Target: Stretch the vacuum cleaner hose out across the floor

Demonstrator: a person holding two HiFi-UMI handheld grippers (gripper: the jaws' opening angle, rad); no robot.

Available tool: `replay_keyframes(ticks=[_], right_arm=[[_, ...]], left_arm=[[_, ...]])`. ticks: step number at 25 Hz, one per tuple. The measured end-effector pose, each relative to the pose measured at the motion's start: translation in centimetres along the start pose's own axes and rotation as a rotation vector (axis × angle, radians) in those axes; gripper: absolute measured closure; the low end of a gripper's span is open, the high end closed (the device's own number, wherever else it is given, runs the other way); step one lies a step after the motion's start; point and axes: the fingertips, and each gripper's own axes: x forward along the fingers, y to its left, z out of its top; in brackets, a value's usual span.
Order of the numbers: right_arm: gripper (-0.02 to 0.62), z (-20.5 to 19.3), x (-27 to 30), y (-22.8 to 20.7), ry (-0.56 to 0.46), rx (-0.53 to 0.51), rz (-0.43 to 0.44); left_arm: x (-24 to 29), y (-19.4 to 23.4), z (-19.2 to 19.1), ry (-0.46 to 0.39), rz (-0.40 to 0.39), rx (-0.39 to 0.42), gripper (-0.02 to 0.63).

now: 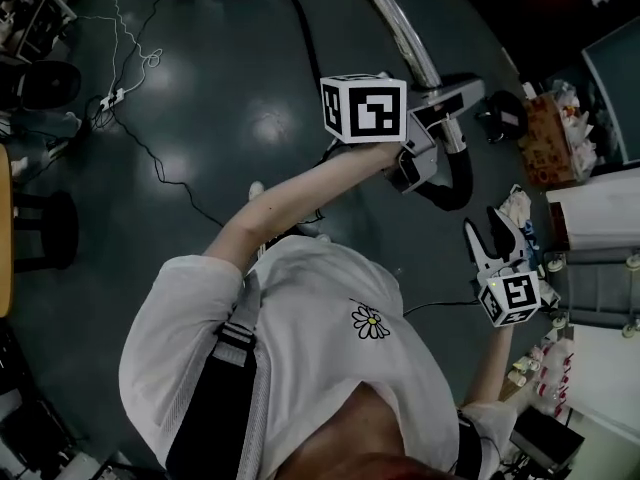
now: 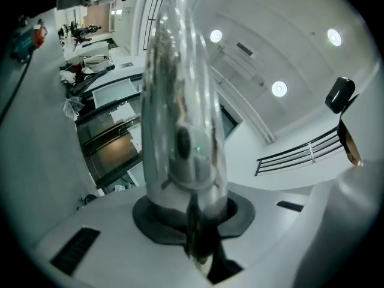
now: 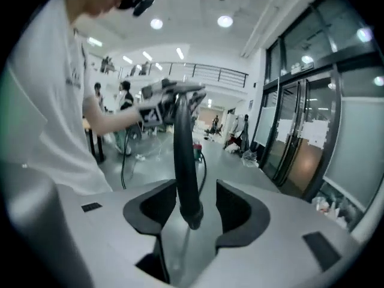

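**Left gripper view outward: early in the stretch**

I am seeing the left gripper (image 2: 191, 221) clamping its jaws on the shiny metal wand (image 2: 180, 101), which is rising straight out from between the pads. Head view is showing it at arm's length beside the vacuum's grey handle (image 1: 455, 93), up off the floor (image 1: 230, 98).

Right gripper (image 3: 195, 207) is standing with its jaws partly apart. The black hose (image 3: 183, 155) is lining up in the gap, but with space showing on both sides, so I am reading this gripper as holding nothing. In the head view it is hanging just beside the hose's bend under the handle, apparently not touching it.

Progress: I am judging the job as barely begun. The hose is curling in a tight loop below the handle, in the air. A further black length (image 1: 300, 28), likely more of it, is lying curved on the floor. Remaining: getting the hose down and pulled out long.
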Motion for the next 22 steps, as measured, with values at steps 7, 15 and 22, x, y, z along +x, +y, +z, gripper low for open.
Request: replay_keyframes(ticks=[7, 15, 22], right_arm=[[0.394, 5.6, 0.6, 0.9, -0.095, 0.136, 0.356], [0.397, -0.1, 1.3, 5.3, 0.283, 0.015, 0.560], [0.397, -5.8, 1.5, 8.7, 0.362, 0.046, 0.599]], left_arm=[[4.9, -3.1, -5.6, 0.151, -0.103, -0.036, 0.538], [8.5, -5.5, -13.7, 0.350, -0.239, -0.013, 0.540], [7.2, -3.3, -20.7, 0.483, -0.220, -0.058, 0.540]])
